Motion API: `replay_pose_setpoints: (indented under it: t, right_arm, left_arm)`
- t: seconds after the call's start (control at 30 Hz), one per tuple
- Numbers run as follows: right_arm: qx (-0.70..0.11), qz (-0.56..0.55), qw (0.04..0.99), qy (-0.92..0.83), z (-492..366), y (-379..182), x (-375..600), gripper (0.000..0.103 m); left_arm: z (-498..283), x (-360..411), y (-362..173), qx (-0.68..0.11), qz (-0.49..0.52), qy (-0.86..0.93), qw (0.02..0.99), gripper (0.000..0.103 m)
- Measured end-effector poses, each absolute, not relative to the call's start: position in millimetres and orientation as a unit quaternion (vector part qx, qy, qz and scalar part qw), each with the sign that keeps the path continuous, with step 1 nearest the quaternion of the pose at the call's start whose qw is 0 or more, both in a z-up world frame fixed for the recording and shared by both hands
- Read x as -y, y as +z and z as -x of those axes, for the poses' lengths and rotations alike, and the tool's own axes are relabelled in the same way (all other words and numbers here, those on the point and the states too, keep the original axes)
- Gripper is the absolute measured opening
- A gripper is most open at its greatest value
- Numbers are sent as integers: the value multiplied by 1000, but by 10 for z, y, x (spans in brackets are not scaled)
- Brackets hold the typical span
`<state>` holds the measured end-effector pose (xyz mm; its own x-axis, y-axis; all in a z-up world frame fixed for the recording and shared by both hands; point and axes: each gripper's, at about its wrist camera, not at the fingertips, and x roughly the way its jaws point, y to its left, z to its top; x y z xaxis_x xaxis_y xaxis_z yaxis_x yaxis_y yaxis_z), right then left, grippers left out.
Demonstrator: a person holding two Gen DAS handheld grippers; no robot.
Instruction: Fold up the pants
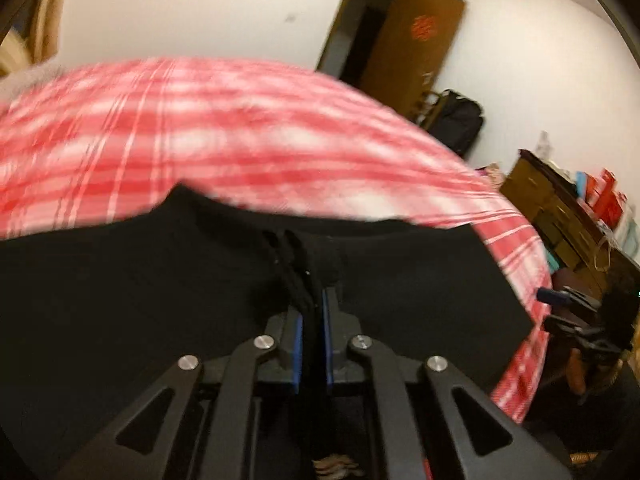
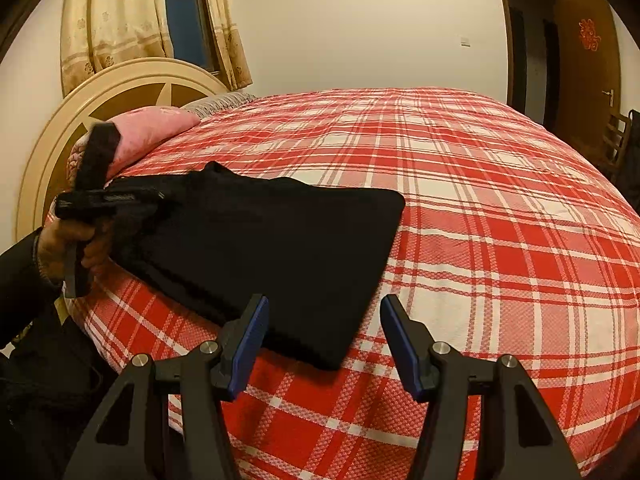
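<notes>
Blue pads of the right gripper [image 2: 324, 344] sit closest to the lens in the right wrist view, spread wide apart w/ nothing between them. Just past the tips is the near corner of the black pants [image 2: 280, 248], already folded into a compact slab and lying on the red plaid bedspread [image 2: 500, 240], toward the headboard [image 2: 52, 136] side of the bed.

Key relation imo: the pants' long axis runs diagonally from that near corner, right in front of the right gripper, up and away toward the headboard, where the left gripper [image 2: 132, 200] has the far end. So the right one is nearer the free corner, the left is already on the other end. Any next fold probably needs the right claw to close on that near edge, but that's a guess.

Left wrist view fills in what the right can't: the left gripper [image 1: 314, 320] is clamped tight on a bunched bit of black fabric, pads pinched together on it w/ the cloth running up between them. It's blurry tho, can't tell which part of the pants that is. The right view only shows a hand [image 2: 76, 240] on its handle, not the jaws. Right view gives the whole pants outline, which the left doesn't.
</notes>
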<state>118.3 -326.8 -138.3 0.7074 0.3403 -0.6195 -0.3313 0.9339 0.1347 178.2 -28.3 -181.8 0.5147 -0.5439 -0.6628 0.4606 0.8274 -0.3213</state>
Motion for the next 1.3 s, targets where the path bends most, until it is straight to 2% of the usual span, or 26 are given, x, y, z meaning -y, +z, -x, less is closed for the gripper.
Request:
replay_pose_setpoints:
  t: [0.27,0.33,0.47,0.53,0.57,0.6,0.67,0.7,0.77,0.9,1.0,1.17,1.3]
  right_arm:
    - [-345,-7,914,215,-1231,-1415,3071,60]
    - [-394,3,894,216,-1359,-1581,2991,60]
    - [-397,29,895,202,-1371,-1544,2946,60]
    - [-383,22,901,204,-1331,-1445,2943,60]
    - [-375,17,904,204,-1325,-1373,2908,60]
    - [-369,13,905,211,-1324,-1322,2861,60]
    - [-357,11,901,245,-1367,-1207,2648,60]
    - [-351,20,900,258,-1392,-1175,2499,60]
    - [-346,37,896,275,-1469,-1133,2219,60]
    - [-340,51,881,325,-1631,-1142,1600,60]
    - [-349,52,865,356,-1717,-1224,1232,60]
    - [-399,68,840,361,-1786,-1563,824,61]
    - [-388,72,845,361,-1772,-1545,801,61]
  left_arm:
    - [-1755,214,-1795,-404,51,-290,866,10]
    - [-1758,232,-1844,-418,44,-294,859,14]
    - [-1706,148,-1759,-412,52,-287,863,20]
    - [-1630,8,-1623,-393,42,-270,878,28]
    - [-1590,-85,-1554,-382,38,-262,885,39]
    - [-1554,-207,-1486,-372,37,-251,893,55]
    - [-1483,-491,-1373,-353,27,-206,912,75]
    - [-1449,-647,-1326,-346,21,-185,919,78]
    - [-1376,-953,-1261,-338,1,-139,931,79]
    - [-1251,-1494,-1236,-325,-22,-51,944,90]
    - [-1194,-1862,-1343,-334,-37,21,942,90]
    - [-1183,-2411,-1614,-356,57,45,932,90]
    - [-1297,-2585,-1885,-373,133,25,918,90]
